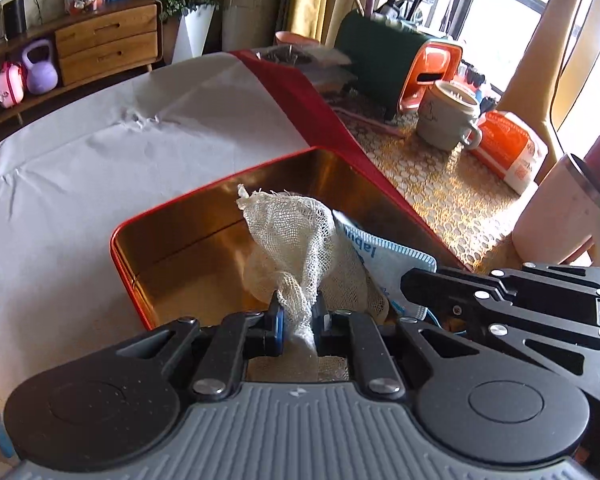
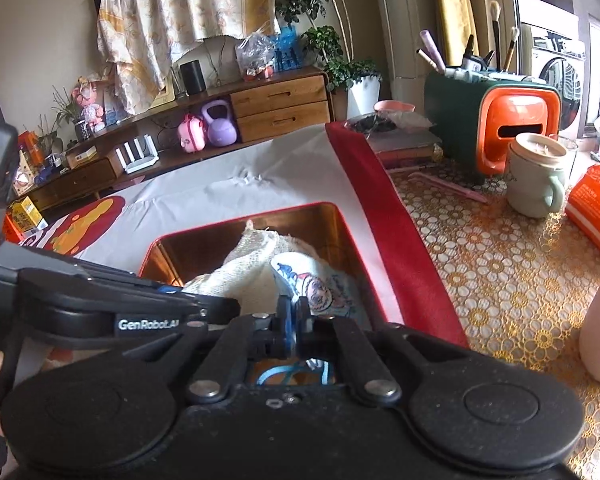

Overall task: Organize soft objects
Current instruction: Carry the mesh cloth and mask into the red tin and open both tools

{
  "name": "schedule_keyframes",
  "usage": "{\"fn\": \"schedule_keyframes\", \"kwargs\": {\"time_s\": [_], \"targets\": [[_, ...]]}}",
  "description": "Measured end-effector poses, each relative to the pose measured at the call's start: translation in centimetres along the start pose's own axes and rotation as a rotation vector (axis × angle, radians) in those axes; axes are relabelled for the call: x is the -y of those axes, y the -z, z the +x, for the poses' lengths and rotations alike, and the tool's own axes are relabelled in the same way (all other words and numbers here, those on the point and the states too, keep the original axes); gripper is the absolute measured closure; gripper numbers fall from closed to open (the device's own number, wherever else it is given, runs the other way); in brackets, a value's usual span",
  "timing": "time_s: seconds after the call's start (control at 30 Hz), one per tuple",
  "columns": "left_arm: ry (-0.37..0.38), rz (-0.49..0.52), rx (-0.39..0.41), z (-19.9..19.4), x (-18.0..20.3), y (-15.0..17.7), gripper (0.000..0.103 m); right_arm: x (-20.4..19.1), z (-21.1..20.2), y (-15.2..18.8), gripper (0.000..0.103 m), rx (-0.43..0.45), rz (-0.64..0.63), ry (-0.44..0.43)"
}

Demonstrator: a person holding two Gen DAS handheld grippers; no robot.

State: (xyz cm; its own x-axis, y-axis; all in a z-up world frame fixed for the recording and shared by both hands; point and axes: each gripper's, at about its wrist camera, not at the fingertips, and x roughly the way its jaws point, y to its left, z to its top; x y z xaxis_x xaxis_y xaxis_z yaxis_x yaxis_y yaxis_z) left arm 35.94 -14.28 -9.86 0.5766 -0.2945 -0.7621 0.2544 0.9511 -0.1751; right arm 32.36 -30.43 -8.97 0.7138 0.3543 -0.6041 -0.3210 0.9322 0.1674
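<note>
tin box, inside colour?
Shiny gold inside the tin box, red rim outside; left wrist view shows it best.

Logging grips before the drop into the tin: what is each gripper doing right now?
Left gripper: shut on the gauze cloth.
Right gripper: shut on the printed blue-and-white cloth.

Left gripper [image 1: 299,314] and right gripper [image 2: 296,316] fingers clamped, angled downward
</note>
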Motion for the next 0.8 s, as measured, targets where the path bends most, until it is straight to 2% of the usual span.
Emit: {"fn": "schedule_keyframes", "kwargs": {"time_s": [0.13,0.2,0.4,0.47,0.5,0.63,0.8], "targets": [[-0.016,0.019,-0.038,0.6,0.4,0.3,0.090,-0.3,0.1,0.3,0.091,-0.025,-0.007,-0.003],[-0.026,0.032,-0.059,0.9,0.6,0.4,0.087,-0.4,0.2,0.4,0.091,-0.041,-0.004,-0.005],[-0.048,0.051,-0.081,0.9,1.0,0.6,0.067,-0.5,-0.2,0.7,0.083,-0.065,-0.010,-0.005],[-0.057,0.057,-0.075,0.6,1.1,0.6,0.043,-0.4,-0.5,0.8,0.080,-0.064,-0.007,-0.003],[-0.061,0.057,-0.074,0.5,1.1,0.5,0.041,-0.3,-0.7,0.7,0.079,-0.065,-0.005,-0.003],[-0.089,0.050,-0.056,-0.2,0.9,0.4,0.040,-0.2,-1.5,0.6,0.067,-0.060,-0.013,-0.002],[-0.084,0.049,-0.029,-1.6,0.9,0.2,0.040,-0.5,-2.4,0.4,0.065,-0.061,-0.026,0.007]]}}
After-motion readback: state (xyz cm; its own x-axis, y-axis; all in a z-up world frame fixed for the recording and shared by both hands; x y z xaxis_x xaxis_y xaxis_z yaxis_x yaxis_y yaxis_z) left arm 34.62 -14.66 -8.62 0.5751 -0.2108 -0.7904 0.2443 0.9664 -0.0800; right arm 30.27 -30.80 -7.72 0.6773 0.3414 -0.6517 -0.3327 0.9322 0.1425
